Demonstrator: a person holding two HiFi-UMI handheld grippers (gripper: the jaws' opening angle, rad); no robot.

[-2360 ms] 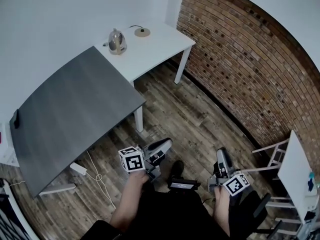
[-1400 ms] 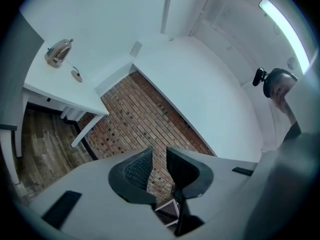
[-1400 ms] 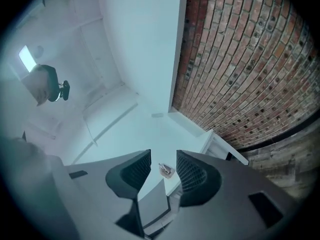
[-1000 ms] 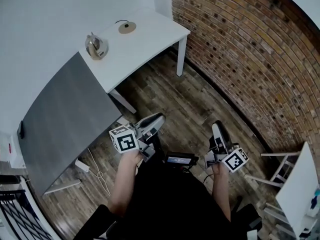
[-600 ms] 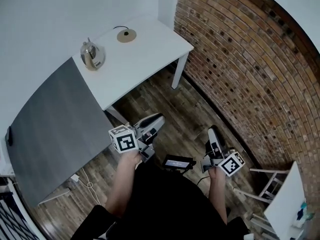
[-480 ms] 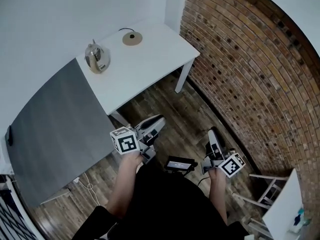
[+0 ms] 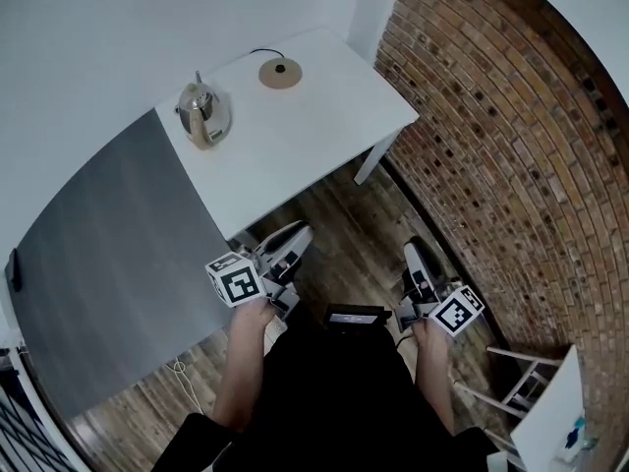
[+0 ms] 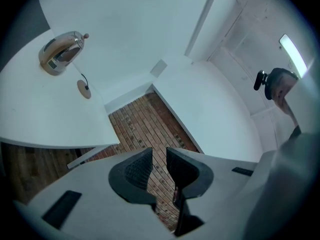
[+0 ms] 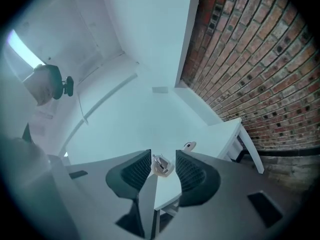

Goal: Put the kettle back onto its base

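Left claw [image 8: 159,156] is nearly closed, just a slim gap with nothing in it; right claw [image 9: 163,159] is spread a bit wider, also empty. Going outward, the kettle [image 7: 203,116] stands on the white table [image 7: 334,126], ahead and up-left in the head view, well apart from both claws. The left claw looks nearer; the right one has the kettle lined up dead centre between its jaws, though. The base [image 7: 280,73] sits further back, to the kettle's right.

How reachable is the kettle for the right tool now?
Probably not yet: the kettle stands far back on the white table, the right tool well short over the floor. Nothing blocks the way.
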